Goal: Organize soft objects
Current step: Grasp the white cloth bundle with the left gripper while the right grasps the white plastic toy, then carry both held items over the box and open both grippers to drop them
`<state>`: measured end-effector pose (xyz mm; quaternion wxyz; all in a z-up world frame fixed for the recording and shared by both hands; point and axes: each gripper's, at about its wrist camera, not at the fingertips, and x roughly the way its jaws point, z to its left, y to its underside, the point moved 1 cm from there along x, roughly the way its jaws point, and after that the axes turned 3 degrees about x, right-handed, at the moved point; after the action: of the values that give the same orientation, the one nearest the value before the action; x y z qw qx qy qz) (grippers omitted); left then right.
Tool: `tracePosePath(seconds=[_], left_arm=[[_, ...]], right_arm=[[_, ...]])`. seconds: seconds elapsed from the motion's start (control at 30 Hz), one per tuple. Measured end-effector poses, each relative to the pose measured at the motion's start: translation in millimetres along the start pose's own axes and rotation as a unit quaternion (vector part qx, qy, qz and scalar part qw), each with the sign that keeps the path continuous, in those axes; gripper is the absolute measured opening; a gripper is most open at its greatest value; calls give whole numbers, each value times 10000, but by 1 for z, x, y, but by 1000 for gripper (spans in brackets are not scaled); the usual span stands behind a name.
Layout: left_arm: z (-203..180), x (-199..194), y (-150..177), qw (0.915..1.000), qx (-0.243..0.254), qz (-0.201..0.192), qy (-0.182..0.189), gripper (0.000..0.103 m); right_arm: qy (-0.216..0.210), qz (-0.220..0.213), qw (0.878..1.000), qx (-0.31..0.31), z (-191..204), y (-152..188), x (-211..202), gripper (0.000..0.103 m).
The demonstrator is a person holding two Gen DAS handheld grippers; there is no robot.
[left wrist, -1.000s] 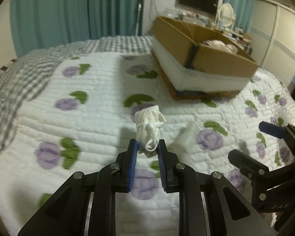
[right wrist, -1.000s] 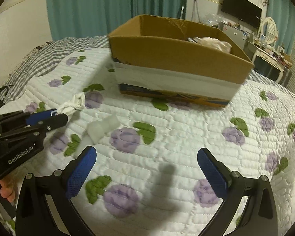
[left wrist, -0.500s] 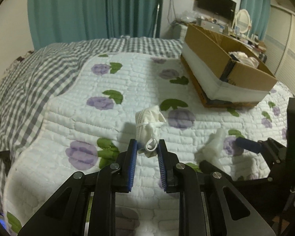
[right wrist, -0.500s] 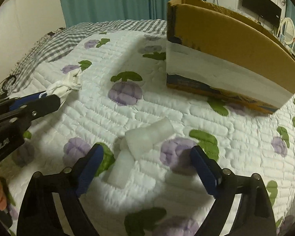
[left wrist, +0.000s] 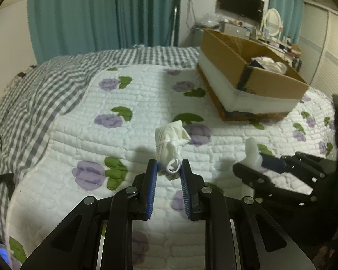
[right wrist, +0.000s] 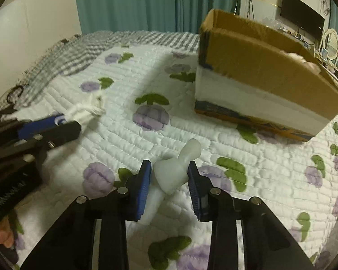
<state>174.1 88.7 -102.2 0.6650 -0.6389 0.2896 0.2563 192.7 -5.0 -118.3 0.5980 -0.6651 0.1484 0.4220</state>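
Gripper [right wrist: 169, 177] closing on smooth, waisted foam piece [right wrist: 176, 168].

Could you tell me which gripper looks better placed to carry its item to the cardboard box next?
Left: the left gripper already clamps its white cloth bundle, while the right gripper is closing on the white foam piece.

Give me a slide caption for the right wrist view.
Right gripper closing around a white foam piece on the floral quilt, cardboard box beyond.

White knotted cloth bundle [left wrist: 170, 145], white foam piece [right wrist: 176, 169]
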Motion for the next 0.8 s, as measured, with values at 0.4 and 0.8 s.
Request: tracePosePath(seconds=[0.4, 0.8], left_arm=[[-48, -66, -18, 9983, 337, -459, 117, 20], [-97, -125, -51, 9931, 464, -914, 566, 20]], right_arm=[[13, -565, 9984, 57, -26, -11, -102, 32], [140, -1133, 9935, -9, -56, -27, -203, 32]])
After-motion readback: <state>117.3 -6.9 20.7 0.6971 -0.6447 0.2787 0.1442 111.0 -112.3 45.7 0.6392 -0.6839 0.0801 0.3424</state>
